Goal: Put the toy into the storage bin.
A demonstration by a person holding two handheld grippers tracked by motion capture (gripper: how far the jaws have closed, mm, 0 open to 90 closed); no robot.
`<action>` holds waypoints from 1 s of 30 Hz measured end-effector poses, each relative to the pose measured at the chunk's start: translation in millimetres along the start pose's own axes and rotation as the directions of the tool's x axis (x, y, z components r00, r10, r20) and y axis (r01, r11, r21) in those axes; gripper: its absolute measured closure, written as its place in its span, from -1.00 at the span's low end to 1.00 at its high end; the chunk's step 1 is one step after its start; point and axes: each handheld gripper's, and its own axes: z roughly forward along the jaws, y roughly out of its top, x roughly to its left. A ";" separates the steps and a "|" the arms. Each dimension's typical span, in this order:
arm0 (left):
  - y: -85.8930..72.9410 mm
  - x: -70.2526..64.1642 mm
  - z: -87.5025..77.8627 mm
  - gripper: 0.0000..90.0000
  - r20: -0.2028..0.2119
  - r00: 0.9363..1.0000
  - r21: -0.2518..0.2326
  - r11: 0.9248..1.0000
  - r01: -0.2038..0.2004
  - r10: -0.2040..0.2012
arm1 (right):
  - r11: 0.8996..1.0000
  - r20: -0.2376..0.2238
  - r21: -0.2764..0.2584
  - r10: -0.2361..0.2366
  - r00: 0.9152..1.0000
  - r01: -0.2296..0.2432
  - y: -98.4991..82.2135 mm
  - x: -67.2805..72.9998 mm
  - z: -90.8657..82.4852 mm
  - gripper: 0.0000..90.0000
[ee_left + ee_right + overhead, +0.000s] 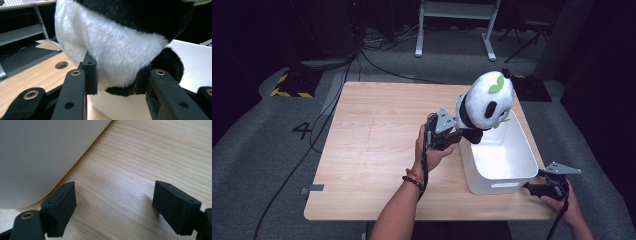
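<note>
A black-and-white plush panda with a green leaf on its head hangs above the far left rim of a white plastic bin. My left gripper is shut on the panda's lower body. In the left gripper view both pads press into the panda's fur, with the bin's white wall just below. My right gripper rests on the table at the bin's near right corner. Its jaws stand open in the right gripper view, with only bare wood between them and the bin's rounded corner to the left.
The wooden table has free room left of the bin. A cable hole shows in the tabletop. Dark floor with cables, a white table frame and stands surround the table.
</note>
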 end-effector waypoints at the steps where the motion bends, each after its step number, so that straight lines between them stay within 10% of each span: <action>1: 1.4 -1.8 1.1 0.42 0.011 1.000 0.004 1.000 0.000 0.000 | 1.000 0.000 0.000 -0.001 1.000 0.001 0.0 0.0 0.0 -0.58; 17: -7.2 -18.7 27.3 0.38 0.098 0.995 0.043 0.999 0.013 -0.017 | 1.000 -0.001 0.002 0.002 1.000 -0.002 -0.1 0.3 -0.1 -0.58; 30: -14.6 -27.6 40.7 0.24 0.078 0.996 0.115 0.993 0.023 -0.033 | 1.000 -0.001 0.000 0.000 1.000 0.000 0.0 0.0 -0.1 -0.58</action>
